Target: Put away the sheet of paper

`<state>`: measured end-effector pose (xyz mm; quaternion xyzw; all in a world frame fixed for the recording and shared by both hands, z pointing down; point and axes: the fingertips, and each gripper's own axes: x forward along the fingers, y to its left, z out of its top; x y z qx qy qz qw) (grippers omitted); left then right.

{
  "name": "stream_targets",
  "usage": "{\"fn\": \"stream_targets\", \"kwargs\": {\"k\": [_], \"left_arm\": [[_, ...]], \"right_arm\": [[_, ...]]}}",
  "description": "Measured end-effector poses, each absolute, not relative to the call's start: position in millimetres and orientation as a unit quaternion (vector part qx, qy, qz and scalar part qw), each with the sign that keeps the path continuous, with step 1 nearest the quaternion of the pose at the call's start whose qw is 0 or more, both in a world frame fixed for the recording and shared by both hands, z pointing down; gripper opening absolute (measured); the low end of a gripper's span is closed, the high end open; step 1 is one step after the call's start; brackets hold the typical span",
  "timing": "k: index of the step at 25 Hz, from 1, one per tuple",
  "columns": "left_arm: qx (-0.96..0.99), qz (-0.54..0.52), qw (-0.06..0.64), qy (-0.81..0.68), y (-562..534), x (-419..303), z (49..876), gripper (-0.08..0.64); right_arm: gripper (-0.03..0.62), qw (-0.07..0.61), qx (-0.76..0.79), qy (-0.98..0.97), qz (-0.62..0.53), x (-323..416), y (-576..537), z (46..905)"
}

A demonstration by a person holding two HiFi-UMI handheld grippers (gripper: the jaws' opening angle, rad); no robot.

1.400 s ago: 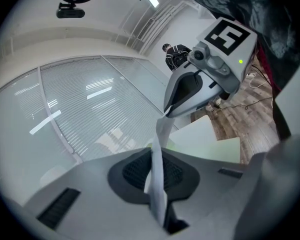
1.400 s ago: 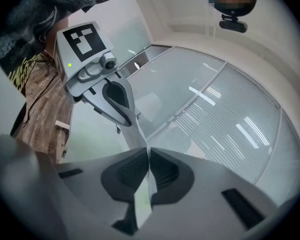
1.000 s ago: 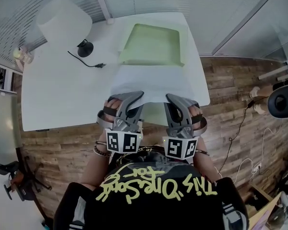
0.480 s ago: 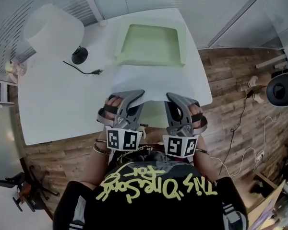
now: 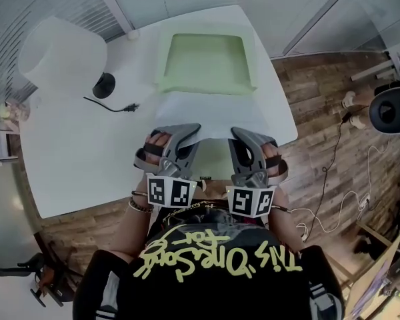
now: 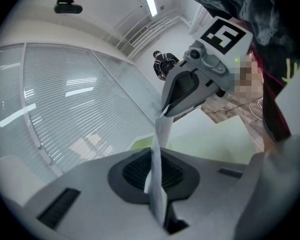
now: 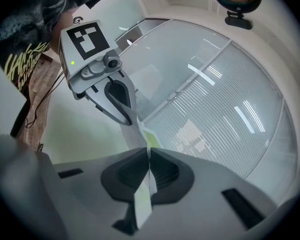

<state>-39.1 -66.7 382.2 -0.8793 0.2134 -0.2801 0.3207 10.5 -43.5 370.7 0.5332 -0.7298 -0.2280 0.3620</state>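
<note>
Head view: your left gripper [image 5: 191,131] and right gripper [image 5: 238,134] both pinch the sheet of paper [image 5: 210,112]; the green tray [image 5: 207,85] sits just above.

White table [image 5: 73,159], green tray [image 5: 203,62] (lamp [image 5: 63,52], cable [image 5: 110,104])

White sheet of paper [image 5: 210,112]; pale green tray [image 5: 207,62]; apparently wood-grain floor [image 5: 320,112].
</note>
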Motion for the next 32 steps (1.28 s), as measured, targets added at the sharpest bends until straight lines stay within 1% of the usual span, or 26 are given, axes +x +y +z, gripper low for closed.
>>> {"fn": "stream_targets", "kwargs": {"k": [32], "left_arm": [[-0.891, -0.294, 0.311, 0.154, -77, -41, 414, 0.011]], "right_arm": [[0.009, 0.395, 0.543, -0.718, -0.182, 10, -56, 405]]}}
